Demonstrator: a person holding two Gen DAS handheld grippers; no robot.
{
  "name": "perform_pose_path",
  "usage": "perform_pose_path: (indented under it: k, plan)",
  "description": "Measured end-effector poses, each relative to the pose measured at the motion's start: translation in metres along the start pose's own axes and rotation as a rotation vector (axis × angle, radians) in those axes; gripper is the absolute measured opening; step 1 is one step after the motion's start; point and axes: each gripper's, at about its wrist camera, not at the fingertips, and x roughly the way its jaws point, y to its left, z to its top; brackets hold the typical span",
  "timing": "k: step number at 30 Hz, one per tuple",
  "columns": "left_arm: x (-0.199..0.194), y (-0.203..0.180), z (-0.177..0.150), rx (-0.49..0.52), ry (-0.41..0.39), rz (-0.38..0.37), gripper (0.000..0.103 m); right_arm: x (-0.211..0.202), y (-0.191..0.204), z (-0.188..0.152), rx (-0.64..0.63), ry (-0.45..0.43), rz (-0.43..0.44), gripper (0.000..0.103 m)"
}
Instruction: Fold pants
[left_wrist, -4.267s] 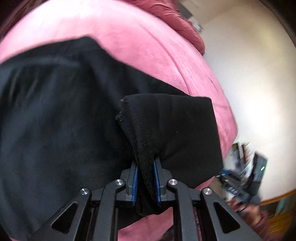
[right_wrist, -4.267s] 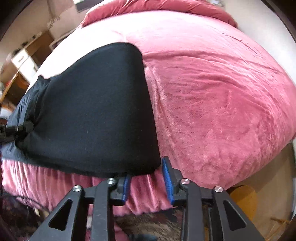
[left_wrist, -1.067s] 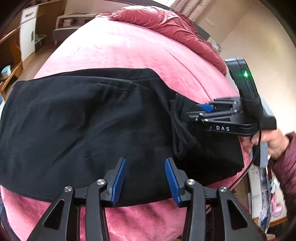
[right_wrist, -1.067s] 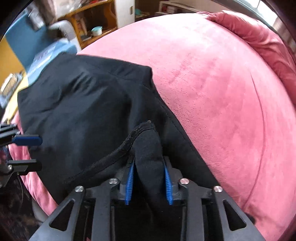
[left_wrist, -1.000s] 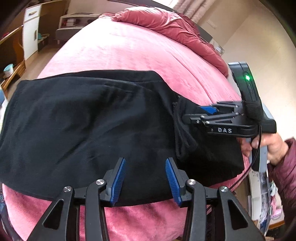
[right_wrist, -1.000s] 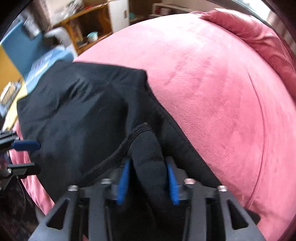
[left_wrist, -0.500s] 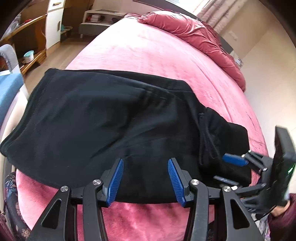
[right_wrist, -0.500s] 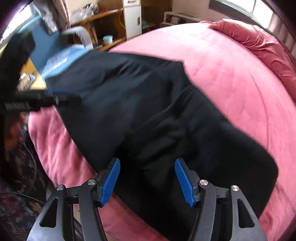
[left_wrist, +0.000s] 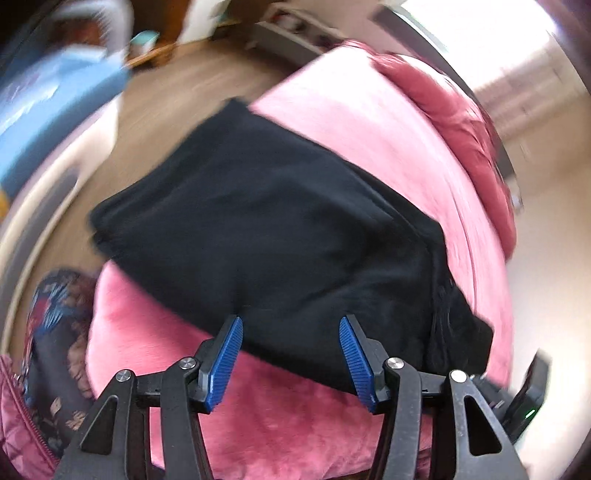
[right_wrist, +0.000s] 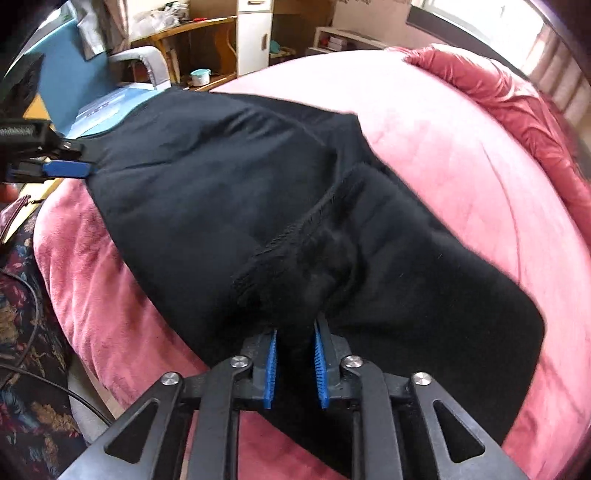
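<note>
The left wrist view is blurry, so the room past the pink bed (left_wrist: 388, 122) looks smeared and unclear.

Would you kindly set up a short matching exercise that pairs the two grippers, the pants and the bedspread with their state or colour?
Things:
1. left gripper
2. right gripper
3. pants
4. bedspread

States or colours:
A. pink
B. open, holding nothing
C. black, lying on the bed
D. shut on a bunch of fabric

Pairs: 1-B, 2-D, 3-C, 4-A
</note>
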Motion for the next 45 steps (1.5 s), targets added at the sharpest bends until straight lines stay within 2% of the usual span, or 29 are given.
perform_pose_path:
  k: [3, 5, 6, 9, 10, 12, 14, 16, 19, 24, 28, 32, 34, 39, 45]
  plan:
    - [-0.002, 0.034, 0.005, -0.133, 0.015, 0.014, 0.058, 0.005, 0.009, -0.003, 0.039, -0.015, 0.003, 0.035]
    - [-0.001, 0.053, 0.007, -0.22, 0.016, -0.043, 0.058, 0.004, 0.007, -0.005, 0.073, -0.029, 0.038, 0.055]
    - [-0.002, 0.058, 0.008, -0.247, 0.009, -0.06, 0.058, 0.007, 0.009, -0.004, 0.086, -0.034, 0.05, 0.059]
    - [-0.009, 0.064, 0.01, -0.274, -0.059, -0.065, 0.058, 0.008, 0.01, -0.009, 0.12, -0.05, 0.052, 0.073]
    - [-0.01, 0.068, 0.011, -0.291, -0.067, -0.077, 0.058, 0.003, 0.011, -0.015, 0.144, -0.052, 0.055, 0.078]
    - [-0.01, 0.078, 0.012, -0.347, -0.077, -0.115, 0.058, 0.003, 0.011, -0.02, 0.181, -0.058, 0.063, 0.081]
    - [-0.011, 0.089, 0.013, -0.386, -0.084, -0.147, 0.058, -0.001, 0.007, -0.024, 0.219, -0.072, 0.088, 0.093]
    - [-0.007, 0.093, 0.015, -0.394, -0.069, -0.167, 0.058, 0.008, 0.006, -0.024, 0.231, -0.069, 0.118, 0.099]
    - [-0.007, 0.097, 0.017, -0.42, -0.059, -0.169, 0.056, 0.007, 0.008, -0.026, 0.226, -0.06, 0.113, 0.103]
    - [-0.003, 0.105, 0.025, -0.46, -0.023, -0.185, 0.049, 0.01, 0.01, -0.025, 0.22, -0.057, 0.095, 0.103]
    - [0.001, 0.111, 0.029, -0.489, -0.009, -0.207, 0.048, 0.011, 0.013, -0.025, 0.219, -0.058, 0.082, 0.103]
    - [0.001, 0.105, 0.032, -0.469, -0.017, -0.165, 0.044, 0.016, 0.02, -0.021, 0.192, -0.049, 0.048, 0.103]
    - [-0.002, 0.099, 0.032, -0.436, -0.048, -0.126, 0.029, 0.018, 0.026, -0.021, 0.173, -0.046, 0.021, 0.103]
    - [-0.009, 0.07, 0.032, -0.254, -0.13, -0.024, 0.017, 0.019, 0.036, -0.019, 0.142, -0.04, -0.023, 0.103]
    - [-0.024, 0.013, 0.029, 0.032, -0.231, 0.083, 0.014, 0.016, 0.053, -0.015, 0.119, -0.052, -0.064, 0.099]
